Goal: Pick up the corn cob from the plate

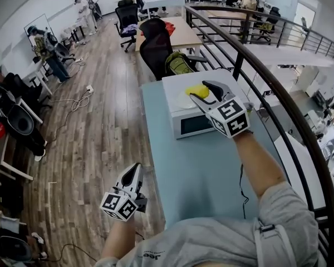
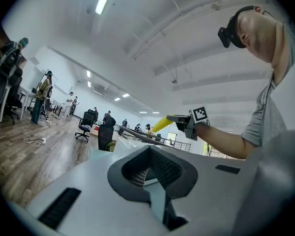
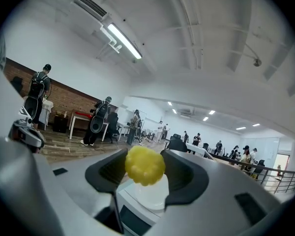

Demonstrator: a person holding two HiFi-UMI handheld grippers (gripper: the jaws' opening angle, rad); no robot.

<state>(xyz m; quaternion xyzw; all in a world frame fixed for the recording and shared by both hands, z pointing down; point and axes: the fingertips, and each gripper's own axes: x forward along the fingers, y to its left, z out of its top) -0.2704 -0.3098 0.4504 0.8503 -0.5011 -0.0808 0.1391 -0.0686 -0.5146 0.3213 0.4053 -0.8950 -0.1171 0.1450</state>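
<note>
While the left gripper (image 1: pixel 136 169) hangs low at the left, over the wooden floor (image 1: pixel 94 149) and just off the near left edge of the pale blue table (image 1: pixel 195 171), its jaws are pressed together; the left gripper view shows their dark pads meeting at the tips with nothing caught between them. Further in, a black office chair (image 1: pixel 155 48) and a green bag (image 1: pixel 179 63) sit behind the far end of the table. A white microwave (image 1: pixel 172 107) with a dark front panel stands on the table, and a white plate (image 1: pixel 183 100) rests on its top. The corn cob (image 1: pixel 197 89) is over that plate, gripped by the right gripper (image 1: pixel 203 92), whose jaws stand wide and are clamped on it from both sides. In the right gripper view the cob appears end-on as a yellow, knobbly round between the two pads, with the plate showing beneath it. From the left gripper view the cob juts out past the jaw tips, held up in the air at the end of the person's bare forearm (image 1: pixel 261 168). To the right of the table a black metal railing (image 1: pixel 239 60) curves along the edge of the floor.
</note>
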